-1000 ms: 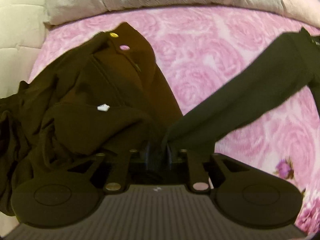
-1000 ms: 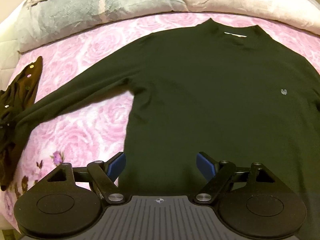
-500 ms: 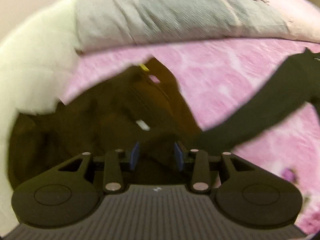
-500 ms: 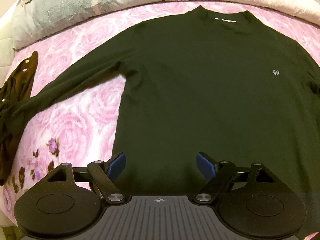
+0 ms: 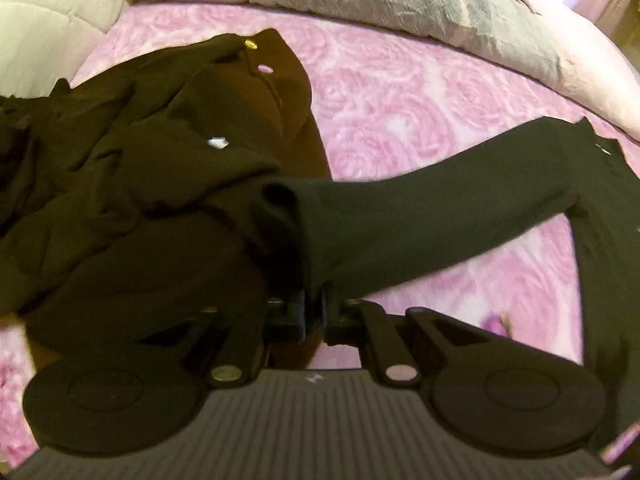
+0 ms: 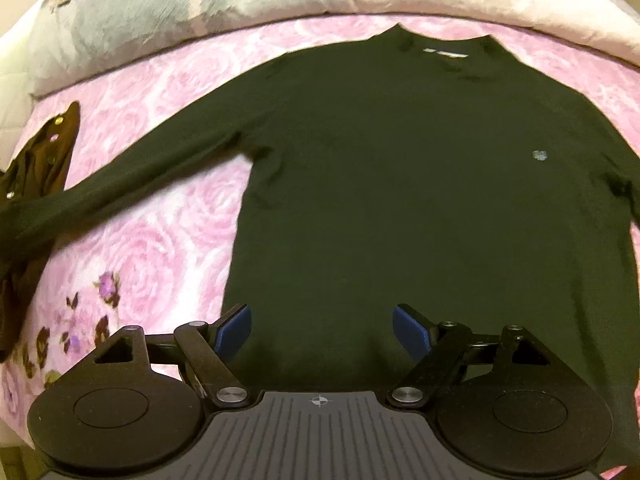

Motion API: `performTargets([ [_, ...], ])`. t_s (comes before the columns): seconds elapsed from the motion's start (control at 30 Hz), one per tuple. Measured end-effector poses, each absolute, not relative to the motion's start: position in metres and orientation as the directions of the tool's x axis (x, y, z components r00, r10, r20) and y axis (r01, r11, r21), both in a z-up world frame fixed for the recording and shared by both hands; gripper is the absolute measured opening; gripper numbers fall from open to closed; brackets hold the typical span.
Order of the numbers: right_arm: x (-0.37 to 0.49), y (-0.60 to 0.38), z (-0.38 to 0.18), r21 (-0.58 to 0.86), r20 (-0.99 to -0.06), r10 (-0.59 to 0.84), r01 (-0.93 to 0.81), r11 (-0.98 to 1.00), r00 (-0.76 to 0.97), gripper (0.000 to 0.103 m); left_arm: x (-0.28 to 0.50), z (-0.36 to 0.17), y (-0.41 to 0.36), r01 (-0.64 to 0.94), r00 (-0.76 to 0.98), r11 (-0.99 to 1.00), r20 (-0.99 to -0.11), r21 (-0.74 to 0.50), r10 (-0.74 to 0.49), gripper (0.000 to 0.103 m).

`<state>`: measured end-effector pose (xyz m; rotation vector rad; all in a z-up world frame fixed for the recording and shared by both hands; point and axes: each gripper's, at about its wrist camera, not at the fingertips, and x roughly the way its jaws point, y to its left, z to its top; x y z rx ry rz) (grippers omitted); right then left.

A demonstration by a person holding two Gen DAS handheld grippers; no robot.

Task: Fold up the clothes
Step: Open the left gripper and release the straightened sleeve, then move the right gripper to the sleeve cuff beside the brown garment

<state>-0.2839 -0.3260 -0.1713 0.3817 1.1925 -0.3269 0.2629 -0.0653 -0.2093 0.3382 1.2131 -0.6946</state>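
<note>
A dark green sweater [image 6: 400, 184] lies flat, front up, on the pink rose bedspread [image 6: 168, 88], collar at the far side. Its left sleeve [image 6: 120, 184] stretches out toward the left. In the left wrist view my left gripper [image 5: 314, 304] is shut on the cuff of that sleeve [image 5: 420, 220], which runs off to the upper right. My right gripper [image 6: 322, 330] is open over the sweater's lower hem, blue pads [image 6: 236, 330] apart, holding nothing.
A crumpled brown garment with buttons [image 5: 132, 168] lies just left of the held cuff; it also shows at the left edge of the right wrist view [image 6: 44, 160]. Grey and cream pillows [image 5: 380, 4] line the far side of the bed.
My left gripper opened half a second ago and has shut again on the sleeve cuff, now closer to the brown garment. My right gripper stayed open and barely moved.
</note>
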Motion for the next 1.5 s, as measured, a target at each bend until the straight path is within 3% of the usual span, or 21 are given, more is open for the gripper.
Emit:
performTargets([
  [0.07, -0.286, -0.330, -0.171, 0.112, -0.940, -0.056, 0.460, 0.881, 0.335, 0.081, 0.264, -0.208, -0.063, 0.666, 0.133, 0.734, -0.948, -0.131, -0.290, 0.007],
  [0.3, -0.295, -0.326, -0.166, 0.138, -0.935, -0.046, 0.481, 0.866, 0.351, 0.081, 0.261, -0.222, -0.061, 0.658, 0.201, 0.753, -0.964, 0.000, -0.175, 0.014],
  [0.4, -0.308, -0.324, -0.159, 0.133, -0.934, -0.060, 0.498, 0.857, 0.353, 0.081, 0.250, -0.212, -0.062, 0.677, 0.212, 0.736, -0.956, -0.005, -0.202, 0.025],
  [0.63, -0.343, -0.337, -0.133, 0.060, -0.925, -0.178, 0.591, 0.804, 0.337, 0.081, 0.194, -0.183, -0.092, 0.752, 0.182, 0.656, -0.940, -0.056, -0.289, 0.039],
  [0.7, -0.356, -0.344, -0.120, 0.040, -0.917, -0.214, 0.611, 0.791, 0.338, 0.081, 0.169, -0.175, -0.103, 0.780, 0.171, 0.623, -0.935, -0.064, -0.309, 0.048],
  [0.77, -0.369, -0.353, -0.107, 0.025, -0.908, -0.246, 0.631, 0.775, 0.339, 0.103, 0.144, -0.169, -0.116, 0.812, 0.150, 0.579, -0.933, -0.072, -0.327, 0.050],
  [0.97, -0.415, -0.382, -0.075, 0.049, -0.886, -0.276, 0.665, 0.745, 0.374, 0.103, 0.063, -0.144, -0.146, 0.875, 0.116, 0.478, -0.923, -0.079, -0.367, 0.054],
  [1.5, -0.540, -0.407, -0.020, 0.103, -0.870, -0.237, 0.630, 0.770, 0.433, 0.103, -0.102, -0.062, -0.204, 0.927, 0.198, 0.375, -0.879, 0.023, -0.435, 0.087],
])
